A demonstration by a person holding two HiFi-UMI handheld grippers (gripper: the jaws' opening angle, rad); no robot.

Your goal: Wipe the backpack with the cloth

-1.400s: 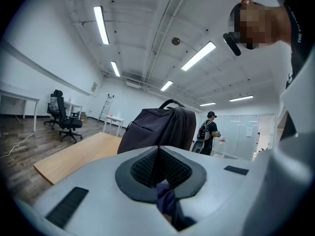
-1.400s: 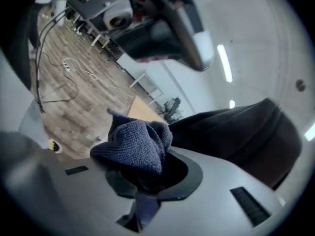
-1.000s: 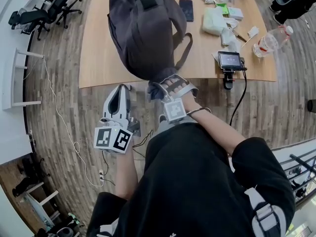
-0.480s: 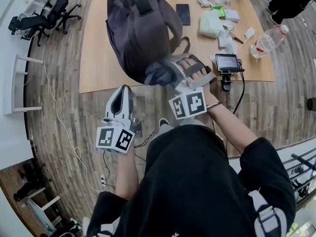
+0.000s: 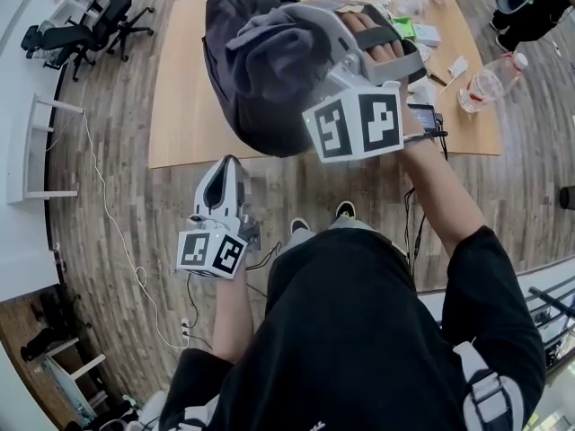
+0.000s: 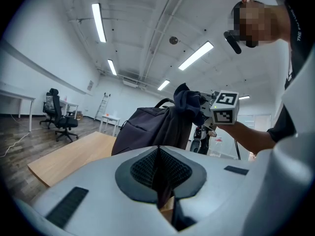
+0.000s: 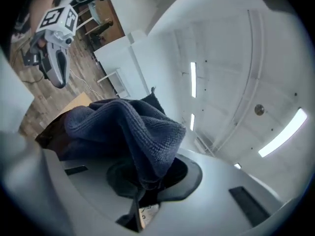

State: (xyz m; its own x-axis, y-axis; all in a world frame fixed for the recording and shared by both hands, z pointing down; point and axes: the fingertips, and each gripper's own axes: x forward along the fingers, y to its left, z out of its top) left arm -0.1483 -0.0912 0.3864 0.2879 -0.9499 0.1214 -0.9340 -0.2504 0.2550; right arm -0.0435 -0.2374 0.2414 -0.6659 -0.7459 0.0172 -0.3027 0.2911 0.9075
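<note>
**Backpack on the table, cloth held at its near end**

A light wooden table [image 5: 180,106] spans the far half of the head view, above a wood-plank floor [image 5: 117,268]. The dark backpack [image 5: 229,106] sits on the table's left-centre part, its bulk reaching the near edge. In the left gripper view it stands with a strap loop at its top [image 6: 147,129].

The person in a black shirt [image 5: 359,330] fills the near right of the head view.

The right gripper [image 5: 310,25] is held up in front of the backpack, its marker cube toward the person. Its jaws [image 7: 142,186] are clamped on a dark blue knitted cloth [image 7: 133,127]. The cloth [image 5: 269,48] bunches out past the tips, over the bag's near right part. Whether it touches the bag I cannot tell.

The left gripper [image 5: 225,164] hangs low over the floor, near the person and just off the table's near edge. Its jaws [image 6: 160,173] are pressed together with nothing between them.

Two black office chairs [image 5: 81,25] stand at far left. A clear water bottle [image 5: 490,79] lies on the table's right end, among small packets [image 5: 422,30].
</note>
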